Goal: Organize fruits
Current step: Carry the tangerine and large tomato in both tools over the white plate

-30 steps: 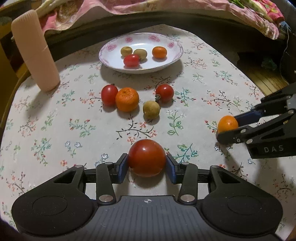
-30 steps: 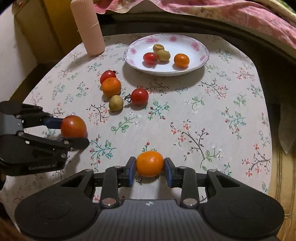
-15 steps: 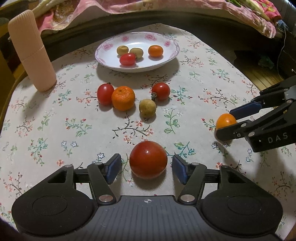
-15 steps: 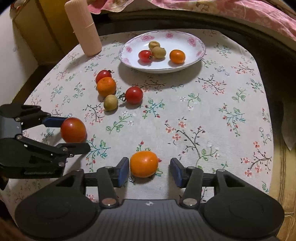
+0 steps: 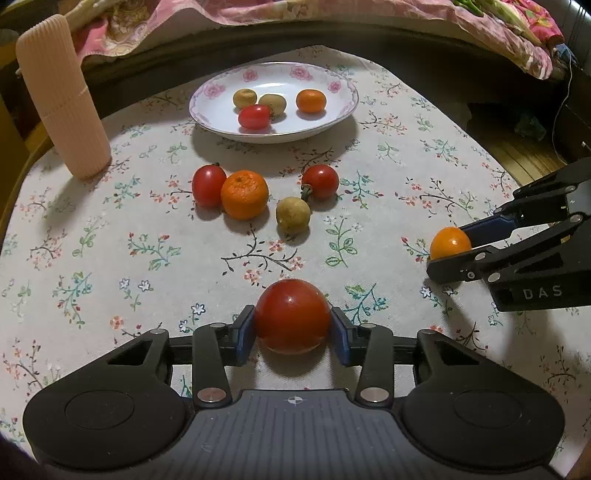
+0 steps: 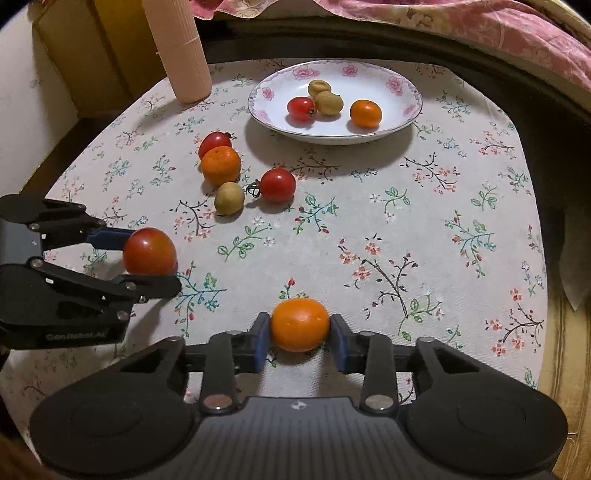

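Left gripper (image 5: pixel 292 332) has just closed, pads clamped on a tomato (image 5: pixel 292 315) low over the surface (image 5: pixel 424 155), near edge. Right gripper (image 6: pixel 299 338) likewise just closed on an orange (image 6: pixel 299 324). Far side: plate (image 5: pixel 221 125) with four fruits; four more loose in front of it.

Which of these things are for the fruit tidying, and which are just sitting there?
For the job:
- big red tomato, pinched in the left gripper, whose jaws have just been closing
- small orange, pinched in the right gripper, jaws likewise just closing
- four loose fruits on the cloth
- flowered plate holding four fruits

Just there:
- pink ribbed cylinder
- pink blanket
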Demonstrator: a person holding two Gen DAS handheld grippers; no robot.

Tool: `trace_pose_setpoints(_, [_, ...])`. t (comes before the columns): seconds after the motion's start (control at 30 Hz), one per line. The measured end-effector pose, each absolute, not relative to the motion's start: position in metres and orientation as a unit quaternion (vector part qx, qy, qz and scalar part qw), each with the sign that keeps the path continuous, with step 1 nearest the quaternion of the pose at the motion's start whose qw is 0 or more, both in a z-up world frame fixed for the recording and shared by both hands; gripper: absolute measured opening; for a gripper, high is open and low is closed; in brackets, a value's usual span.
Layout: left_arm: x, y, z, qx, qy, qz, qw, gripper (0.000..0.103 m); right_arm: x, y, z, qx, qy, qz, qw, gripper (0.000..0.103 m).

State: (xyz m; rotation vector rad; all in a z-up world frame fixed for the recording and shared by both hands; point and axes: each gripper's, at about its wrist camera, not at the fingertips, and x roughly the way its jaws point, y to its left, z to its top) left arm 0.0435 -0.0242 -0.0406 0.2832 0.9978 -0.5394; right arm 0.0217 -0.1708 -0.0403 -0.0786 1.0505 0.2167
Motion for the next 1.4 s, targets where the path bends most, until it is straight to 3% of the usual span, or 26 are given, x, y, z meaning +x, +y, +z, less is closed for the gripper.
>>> trace_pose_setpoints(1.4, [0.094,-0.054,0.008,0.102,0.418,-0.243,0.869,0.049,0.054,-0.175,0.0,0.016,0.447,0.1,0.889,0.036])
